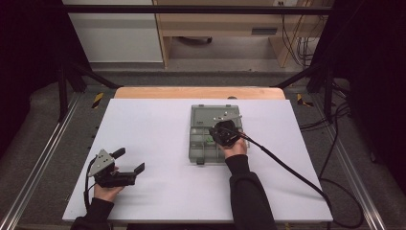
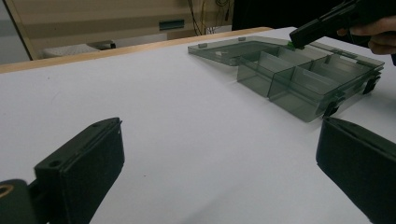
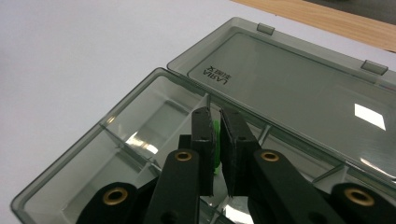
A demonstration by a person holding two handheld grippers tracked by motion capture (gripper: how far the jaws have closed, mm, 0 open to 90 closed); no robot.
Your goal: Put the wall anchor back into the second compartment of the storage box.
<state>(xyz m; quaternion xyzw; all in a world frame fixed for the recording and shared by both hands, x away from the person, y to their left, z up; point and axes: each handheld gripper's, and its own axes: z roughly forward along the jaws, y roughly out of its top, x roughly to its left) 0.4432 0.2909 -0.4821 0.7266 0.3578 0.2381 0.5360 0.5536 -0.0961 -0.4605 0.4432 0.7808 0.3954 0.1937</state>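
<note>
Item: compartment box (image 1: 203,143), smoky grey translucent plastic, lying open on the white counter (image 1: 153,143) right of centre. Its lid (image 3: 299,88) is folded back flat onto the counter on the far side, with small printed lettering near one corner and two latch tabs along its outer edge. Thin dividers split the tray into several bins; the bins seen in the gripper views look bare. Dark clasps sit on the tray's near edge.

Item: green piece (image 3: 216,140), small and flat, bright green. It is pinched between the jaws of the right gripper (image 3: 217,140), above the tray near the middle dividers by the lid hinge. Most of it is hidden by the jaws, so its shape cannot be told.

Item: right gripper, black, jaws drawn nearly together and clamped on the green piece, tips tilted down over the box. A black cable (image 1: 287,167) trails from it across the counter to the right edge and onto the floor.

Item: left gripper (image 1: 130,160), black with a grey three-cornered plate on top, at the near left of the counter, well apart from the box. Jaws spread wide, with only bare counter between them.

Surroundings: a wooden strip (image 1: 198,92) runs along the far counter edge; pale wooden furniture (image 1: 215,24) and loose cables (image 1: 299,28) stand beyond. Black frame bars flank both sides. The counter between the left gripper and the box is unobstructed.
</note>
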